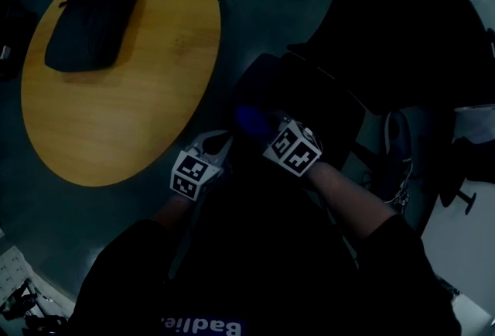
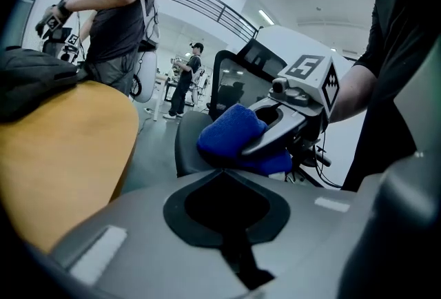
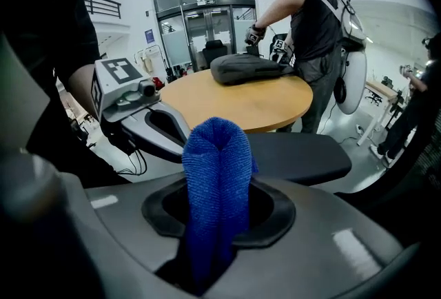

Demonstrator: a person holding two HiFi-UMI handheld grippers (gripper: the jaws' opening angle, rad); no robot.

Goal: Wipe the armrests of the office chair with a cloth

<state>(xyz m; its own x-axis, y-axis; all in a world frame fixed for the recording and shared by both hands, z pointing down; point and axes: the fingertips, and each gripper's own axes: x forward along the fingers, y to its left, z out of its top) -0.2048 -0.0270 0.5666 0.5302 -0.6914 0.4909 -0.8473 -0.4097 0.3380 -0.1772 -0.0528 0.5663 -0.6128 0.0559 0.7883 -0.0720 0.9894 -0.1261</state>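
As it is hovering by the black padded armrest point(image 3: 296, 156), right gripper point(image 3: 219, 218): pinching the fuzzy blue folded cloth point(image 3: 217, 167).
Left gripper point(image 2: 227, 218): sitting with jaws together, carrying nothing.

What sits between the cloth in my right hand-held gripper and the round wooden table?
The chair's dark armrest pad lies beyond the blue cloth and in front of the wooden table. The right gripper view shows this.
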